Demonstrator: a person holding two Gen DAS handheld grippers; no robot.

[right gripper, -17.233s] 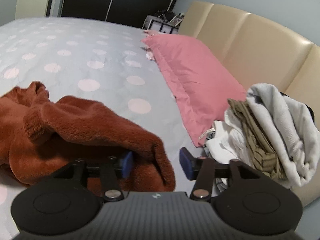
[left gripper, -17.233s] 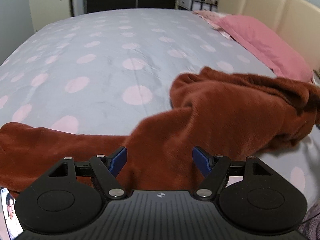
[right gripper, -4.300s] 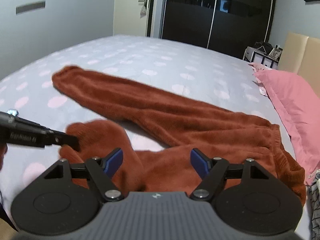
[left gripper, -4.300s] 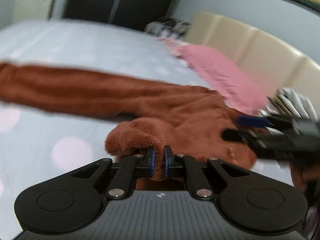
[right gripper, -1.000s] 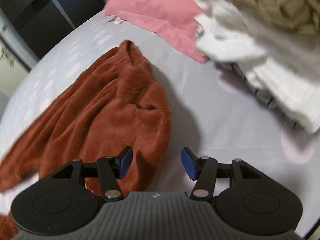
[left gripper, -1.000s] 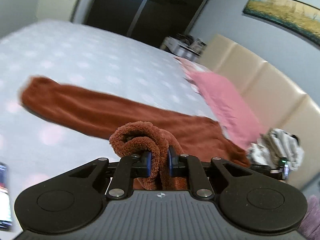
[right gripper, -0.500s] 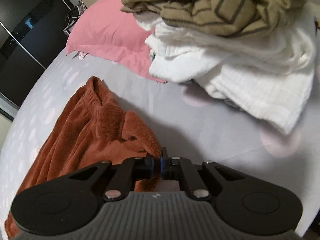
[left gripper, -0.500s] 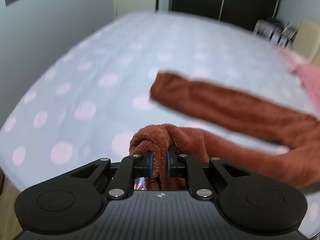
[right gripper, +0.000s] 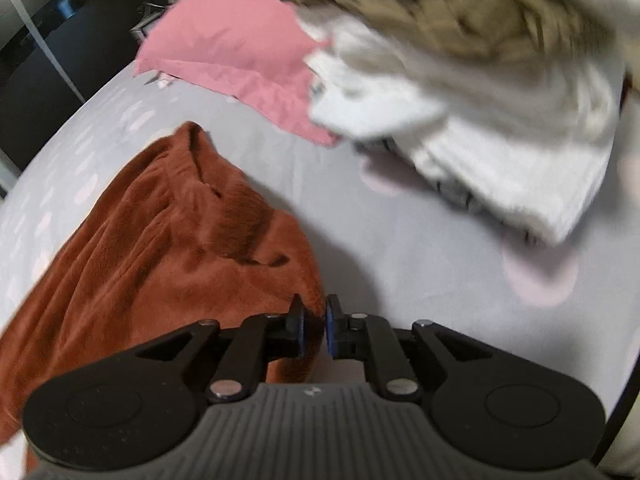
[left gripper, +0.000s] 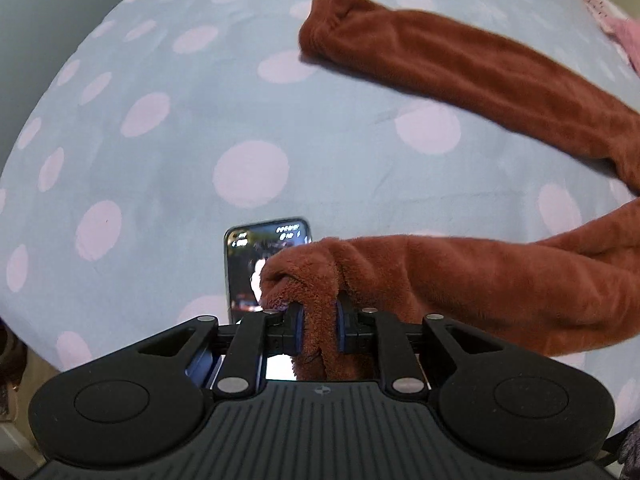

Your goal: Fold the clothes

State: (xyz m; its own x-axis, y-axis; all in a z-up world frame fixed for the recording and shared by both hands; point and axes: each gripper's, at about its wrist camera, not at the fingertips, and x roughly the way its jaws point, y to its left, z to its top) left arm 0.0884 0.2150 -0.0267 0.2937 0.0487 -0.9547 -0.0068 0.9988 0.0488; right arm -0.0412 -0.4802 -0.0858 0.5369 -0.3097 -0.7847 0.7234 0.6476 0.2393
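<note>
Trousers [left gripper: 460, 76] of rust-brown fleece lie spread on a dotted bedsheet [left gripper: 168, 168], one leg crossing the upper right of the left wrist view. The left gripper [left gripper: 319, 330] pinches the other leg's cuff at lower centre, jaws having just eased slightly, over a phone [left gripper: 244, 264]. The right gripper [right gripper: 313, 330] has just loosened slightly, waistband edge between its jaws; whether the pads press it cannot be told. Laundry [right gripper: 480, 92] and a pink pillow [right gripper: 232, 44] fill the top of the right wrist view.

Polka-dot bed [left gripper: 168, 168] — dark wardrobe [right gripper: 36, 52] beyond.
</note>
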